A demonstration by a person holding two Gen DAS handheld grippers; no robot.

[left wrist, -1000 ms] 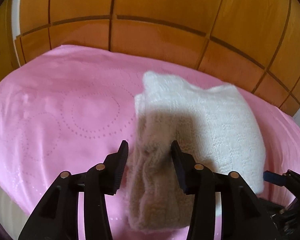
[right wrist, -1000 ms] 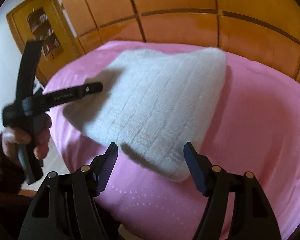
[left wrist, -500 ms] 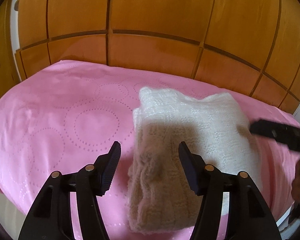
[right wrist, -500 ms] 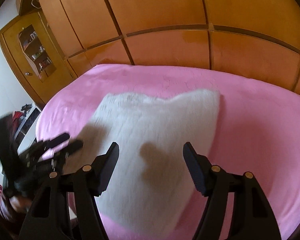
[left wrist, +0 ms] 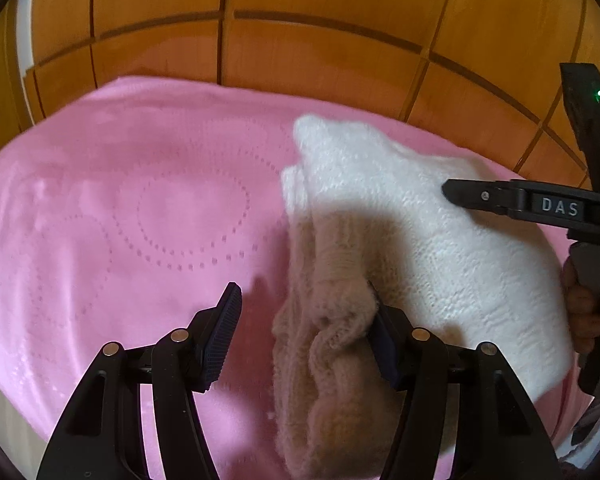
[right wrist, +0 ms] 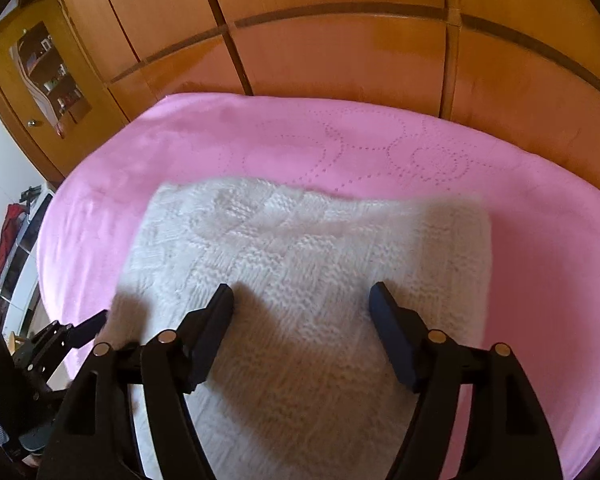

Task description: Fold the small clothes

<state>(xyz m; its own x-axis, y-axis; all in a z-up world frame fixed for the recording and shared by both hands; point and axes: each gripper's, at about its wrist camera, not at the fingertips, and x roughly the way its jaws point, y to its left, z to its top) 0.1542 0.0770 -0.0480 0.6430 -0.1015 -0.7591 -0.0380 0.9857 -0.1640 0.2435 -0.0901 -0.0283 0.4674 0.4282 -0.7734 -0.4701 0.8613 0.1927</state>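
Note:
A white knitted garment (left wrist: 440,240) lies folded on the pink bed cover (left wrist: 140,220). Its near left edge is a thick rolled fold (left wrist: 328,320). My left gripper (left wrist: 304,324) is open; the fold lies between its fingers and touches the right one. My right gripper (right wrist: 302,316) is open and hovers low over the middle of the garment (right wrist: 300,248), with nothing held. The right gripper also shows from the side in the left wrist view (left wrist: 500,198), above the garment's right part.
A wooden panelled wardrobe (left wrist: 300,40) stands right behind the bed. A wooden cabinet with a glass door (right wrist: 40,76) is at the left. The bed's edge drops off at the left (right wrist: 48,280), with clutter on the floor beyond.
My left gripper has moved forward and right, so the rolled fold now lies against its right finger. My right gripper has moved in over the garment's middle. Both stay open.

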